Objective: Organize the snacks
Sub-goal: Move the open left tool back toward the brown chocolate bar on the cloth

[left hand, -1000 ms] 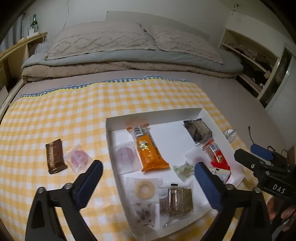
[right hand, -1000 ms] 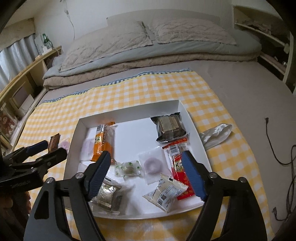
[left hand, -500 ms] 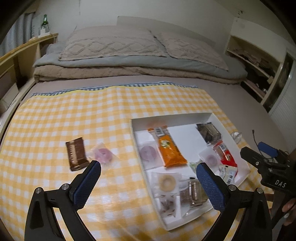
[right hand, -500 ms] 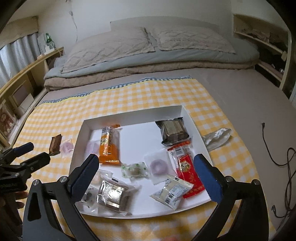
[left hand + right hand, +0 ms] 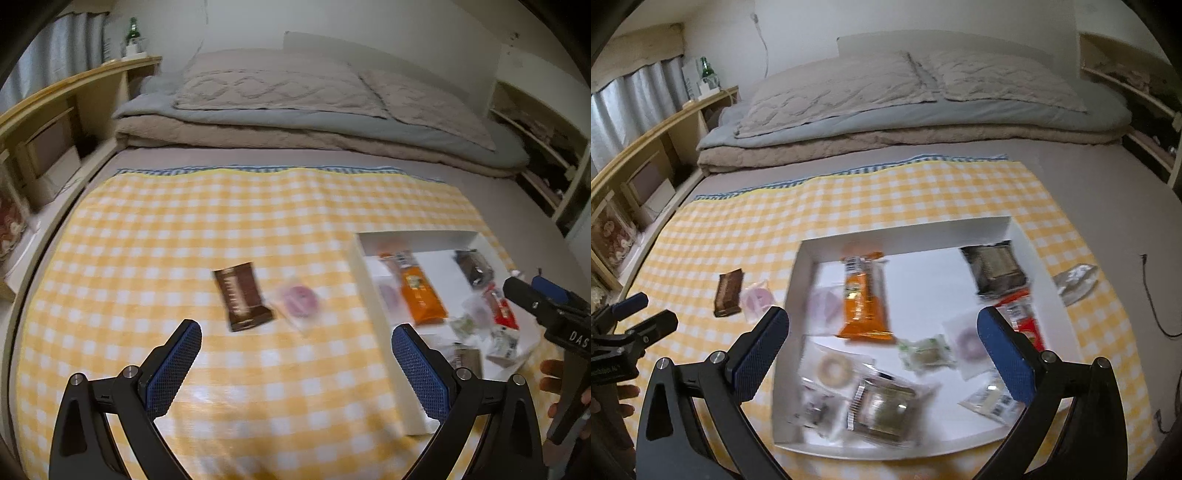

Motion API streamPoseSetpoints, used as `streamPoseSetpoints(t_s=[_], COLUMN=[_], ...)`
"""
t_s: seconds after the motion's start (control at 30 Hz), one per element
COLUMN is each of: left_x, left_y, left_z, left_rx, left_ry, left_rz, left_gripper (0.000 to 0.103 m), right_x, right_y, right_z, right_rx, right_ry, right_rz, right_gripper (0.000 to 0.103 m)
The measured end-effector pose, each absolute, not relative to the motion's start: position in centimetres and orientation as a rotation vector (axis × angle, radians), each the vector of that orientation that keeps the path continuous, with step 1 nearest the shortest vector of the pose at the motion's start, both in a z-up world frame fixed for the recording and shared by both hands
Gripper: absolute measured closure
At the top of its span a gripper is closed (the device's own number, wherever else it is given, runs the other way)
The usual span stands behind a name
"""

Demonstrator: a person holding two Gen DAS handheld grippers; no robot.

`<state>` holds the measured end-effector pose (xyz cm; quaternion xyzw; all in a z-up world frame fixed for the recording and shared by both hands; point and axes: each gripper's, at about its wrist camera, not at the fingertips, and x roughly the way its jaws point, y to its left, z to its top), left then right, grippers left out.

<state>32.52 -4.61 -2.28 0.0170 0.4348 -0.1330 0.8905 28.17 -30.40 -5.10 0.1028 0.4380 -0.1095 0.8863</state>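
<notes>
Above the white tray (image 5: 1023, 236), right gripper (image 5: 882, 347) jaws wide, empty, left gripper (image 5: 295, 354) likewise.

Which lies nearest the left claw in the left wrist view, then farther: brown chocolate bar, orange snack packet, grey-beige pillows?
1. Brown chocolate bar, on the checked cloth just ahead of the open left claw.
2. Orange snack packet, to the right, inside the white box.
3. Grey-beige pillows, at the bed's far end.
</notes>
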Motion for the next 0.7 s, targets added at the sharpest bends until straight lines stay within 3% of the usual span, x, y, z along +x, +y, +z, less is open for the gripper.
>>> streamPoseSetpoints(t_s=[0.4, 0.7], left_x=[34.7, 38.2], left_y=[0.6, 0.5], left_z=[-1.7, -3.0], left_rx=[-0.053, -0.028], left_ry=[0.904, 0.955], left_rz=[-0.210, -0.195], left_gripper=[0.000, 0.000], right_x=[32.6, 35.9], right_y=[-25.3, -21.7], right_z=[-6.5, -7.4], right_rx=[0.210, 0.118], right_ry=[0.922, 0.945], right_rz=[-0.111, 0.022], right_gripper=[0.000, 0.001])
